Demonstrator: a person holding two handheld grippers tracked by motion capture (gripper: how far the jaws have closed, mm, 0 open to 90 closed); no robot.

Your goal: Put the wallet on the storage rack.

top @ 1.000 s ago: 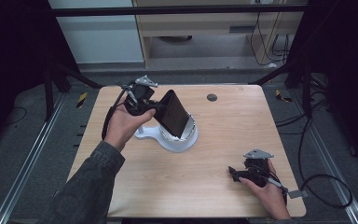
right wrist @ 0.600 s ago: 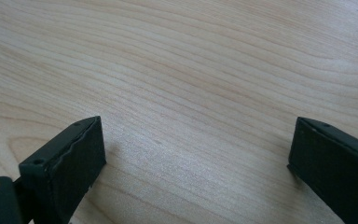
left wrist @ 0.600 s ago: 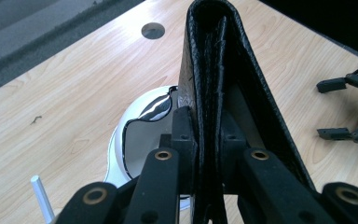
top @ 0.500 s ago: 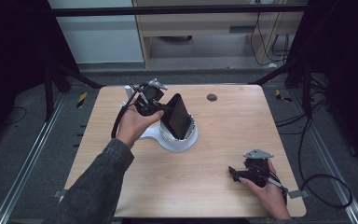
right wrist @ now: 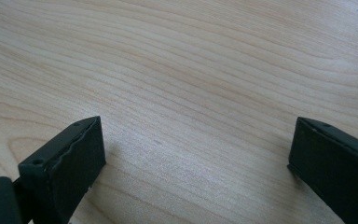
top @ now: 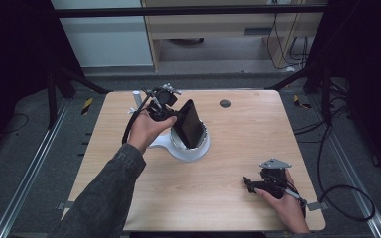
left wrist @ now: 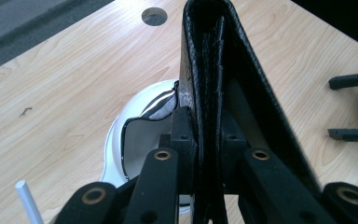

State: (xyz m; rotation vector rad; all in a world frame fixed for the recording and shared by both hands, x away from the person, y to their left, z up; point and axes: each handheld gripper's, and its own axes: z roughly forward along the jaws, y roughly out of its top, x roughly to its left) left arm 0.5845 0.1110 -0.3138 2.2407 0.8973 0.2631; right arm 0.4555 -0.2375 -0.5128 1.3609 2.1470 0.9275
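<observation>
The left tool (top: 171,113) is clamped on a black, grainy leather wallet (top: 188,124), folded shut and held upright on edge. Directly below the tool's jaws sits a white round holder (top: 186,148) on the wooden worktop (top: 238,144), with the wallet's lower end inside its rim. The step looks like seating the wallet; next would be lowering it straight, then letting go. The right tool (top: 250,184) rests wide apart and empty, well away
</observation>
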